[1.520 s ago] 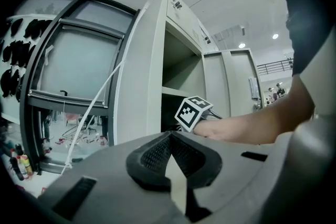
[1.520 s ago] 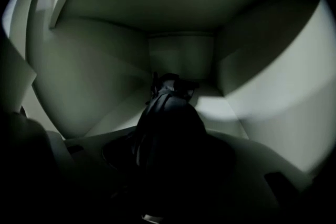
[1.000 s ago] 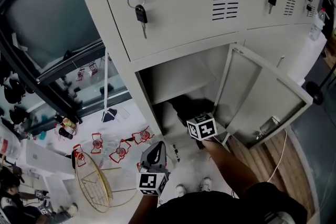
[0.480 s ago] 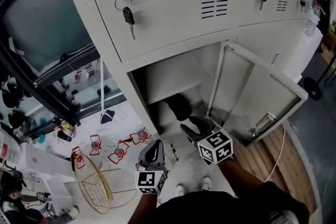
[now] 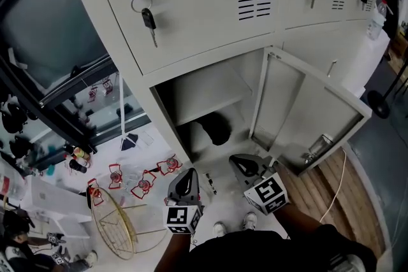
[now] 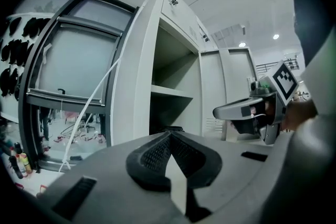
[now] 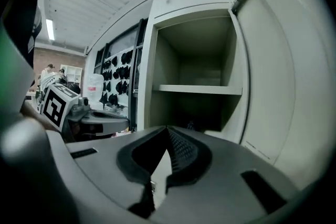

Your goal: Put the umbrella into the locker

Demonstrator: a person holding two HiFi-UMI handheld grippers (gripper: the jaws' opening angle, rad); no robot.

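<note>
A black folded umbrella (image 5: 215,128) lies in the lower compartment of the open grey locker (image 5: 210,22), under its shelf (image 5: 213,105). My right gripper (image 5: 245,164) hangs outside, in front of the opening, shut with nothing between its jaws. In the right gripper view, the right gripper (image 7: 168,132) faces the dark compartment. My left gripper (image 5: 186,185) hovers to the left over the white floor, also shut and empty. The left gripper (image 6: 169,136) points at the locker's left edge in its own view, with the right gripper (image 6: 233,110) level at its right.
The locker door (image 5: 306,111) stands swung out to the right. A key (image 5: 148,17) hangs from the upper door's lock. A round wire frame (image 5: 113,220) and small red items (image 5: 146,185) lie on the floor at left. A white cable (image 5: 341,181) crosses the wooden floor at right.
The right gripper has drawn back out of the lower compartment toward the person and its jaws have closed empty. The umbrella stays inside. The left gripper has kept still.
</note>
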